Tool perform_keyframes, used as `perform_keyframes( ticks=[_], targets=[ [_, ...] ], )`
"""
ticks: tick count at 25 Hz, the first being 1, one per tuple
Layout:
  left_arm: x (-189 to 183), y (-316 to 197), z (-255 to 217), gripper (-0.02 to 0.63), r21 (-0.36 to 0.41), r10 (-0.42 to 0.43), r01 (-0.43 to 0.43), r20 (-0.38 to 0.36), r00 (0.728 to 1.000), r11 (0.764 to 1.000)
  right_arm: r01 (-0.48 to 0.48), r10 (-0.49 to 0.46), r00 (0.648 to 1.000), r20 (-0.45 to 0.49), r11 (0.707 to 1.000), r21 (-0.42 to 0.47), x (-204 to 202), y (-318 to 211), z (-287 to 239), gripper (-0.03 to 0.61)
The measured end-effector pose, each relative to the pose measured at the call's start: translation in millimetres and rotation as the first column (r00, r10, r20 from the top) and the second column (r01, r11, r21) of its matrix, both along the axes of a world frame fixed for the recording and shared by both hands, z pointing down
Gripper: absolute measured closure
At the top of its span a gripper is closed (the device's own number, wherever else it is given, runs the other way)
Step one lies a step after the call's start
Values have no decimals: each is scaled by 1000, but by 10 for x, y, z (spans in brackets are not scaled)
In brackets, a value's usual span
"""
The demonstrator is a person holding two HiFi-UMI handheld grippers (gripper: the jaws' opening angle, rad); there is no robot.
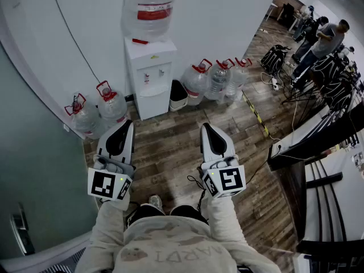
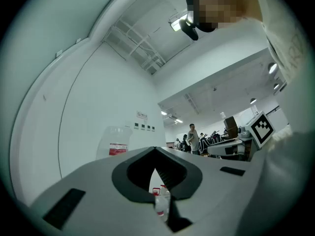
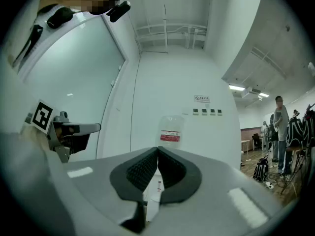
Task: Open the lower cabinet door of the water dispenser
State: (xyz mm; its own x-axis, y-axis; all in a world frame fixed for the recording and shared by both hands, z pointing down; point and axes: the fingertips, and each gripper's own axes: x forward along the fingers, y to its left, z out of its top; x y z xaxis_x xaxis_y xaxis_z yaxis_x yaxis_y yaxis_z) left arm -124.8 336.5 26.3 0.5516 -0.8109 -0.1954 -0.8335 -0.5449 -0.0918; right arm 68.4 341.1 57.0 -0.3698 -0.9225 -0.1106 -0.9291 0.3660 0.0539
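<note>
The white water dispenser [image 1: 149, 73] stands against the wall with a large clear bottle [image 1: 148, 7] on top. Its lower cabinet door [image 1: 153, 103] sits flush and closed. Both grippers are held level over the wood floor, well short of the dispenser and pointing at it. The left gripper [image 1: 127, 124] has its jaws together with nothing between them, and so does the right gripper [image 1: 206, 127]. In the left gripper view the left gripper [image 2: 155, 150] tips meet below the bottle [image 2: 114, 141]. In the right gripper view the right gripper [image 3: 158, 149] tips touch under the bottle [image 3: 171, 129].
Spare water jugs stand left [image 1: 96, 110] and right [image 1: 219, 78] of the dispenser, beside a black bin [image 1: 178, 94]. Yellow-black tape [image 1: 256, 115] and cables cross the floor. Desks [image 1: 318, 135] line the right side, with people [image 1: 330, 36] behind. A glass partition [image 1: 34, 169] is at my left.
</note>
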Motion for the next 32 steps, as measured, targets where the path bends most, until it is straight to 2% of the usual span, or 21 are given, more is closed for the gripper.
perform_keyframes(
  ticks=[10,17,23,32],
  targets=[
    [-171,-89,-3,611,6,2,-3,4,1000,1000,-7,7,1000,3,1000,9,-165,-87,-5,569],
    [-368,-249,-3,611,19,11,-12,6,1000,1000,-14,12,999,44,999,31,-321,-219,-26,569],
    [-433,-397,29,611,14,22,-21,-10,1000,1000,-9,8,1000,20,1000,23,-404,-317,0,569],
    [-420,-854,82,611,5,11,-10,-16,1000,1000,2,-3,1000,24,1000,20,-368,-813,8,569]
  ],
)
